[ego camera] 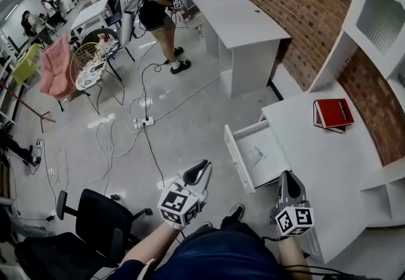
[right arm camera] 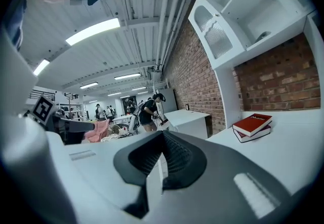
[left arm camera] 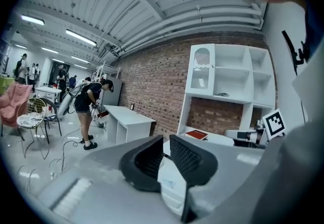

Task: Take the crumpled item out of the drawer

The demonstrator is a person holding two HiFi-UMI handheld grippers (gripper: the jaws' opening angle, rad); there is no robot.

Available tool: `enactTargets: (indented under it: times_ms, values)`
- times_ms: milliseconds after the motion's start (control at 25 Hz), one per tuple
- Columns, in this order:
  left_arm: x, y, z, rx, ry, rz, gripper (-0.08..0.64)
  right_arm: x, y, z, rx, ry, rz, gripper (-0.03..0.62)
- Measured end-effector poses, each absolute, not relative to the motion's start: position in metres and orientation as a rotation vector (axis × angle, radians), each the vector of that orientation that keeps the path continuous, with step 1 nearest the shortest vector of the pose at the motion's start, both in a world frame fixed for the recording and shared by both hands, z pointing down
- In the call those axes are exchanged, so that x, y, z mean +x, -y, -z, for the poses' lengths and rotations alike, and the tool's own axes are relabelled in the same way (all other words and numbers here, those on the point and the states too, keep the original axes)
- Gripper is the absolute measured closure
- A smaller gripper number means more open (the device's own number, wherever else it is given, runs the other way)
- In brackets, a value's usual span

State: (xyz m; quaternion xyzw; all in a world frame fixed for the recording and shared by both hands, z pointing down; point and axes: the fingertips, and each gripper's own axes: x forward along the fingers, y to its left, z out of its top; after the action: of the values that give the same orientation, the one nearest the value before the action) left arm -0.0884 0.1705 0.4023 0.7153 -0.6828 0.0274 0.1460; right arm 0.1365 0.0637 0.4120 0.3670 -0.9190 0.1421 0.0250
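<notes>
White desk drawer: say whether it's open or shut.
Open: the white drawer juts from the white desk, pale crumpled item inside.

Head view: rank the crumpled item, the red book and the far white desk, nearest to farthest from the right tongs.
1. The crumpled item, in the open drawer just ahead-left of the right tongs.
2. The red book, on the desktop, farther ahead and right.
3. The far white desk, along the brick wall, well beyond both.

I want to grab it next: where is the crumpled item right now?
In the head view, the crumpled item lies in the open drawer of the white desk, right of centre, down-left of the red books.
</notes>
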Motion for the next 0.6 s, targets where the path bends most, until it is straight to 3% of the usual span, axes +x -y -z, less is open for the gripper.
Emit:
enactTargets:
  times_ms: [600]
  values:
    - [-0.099,-0.125,-0.427,1.988,1.995,-0.134,0.514,0.125,0.000,-0.447,1.067,2.806,-0.537,0.589]
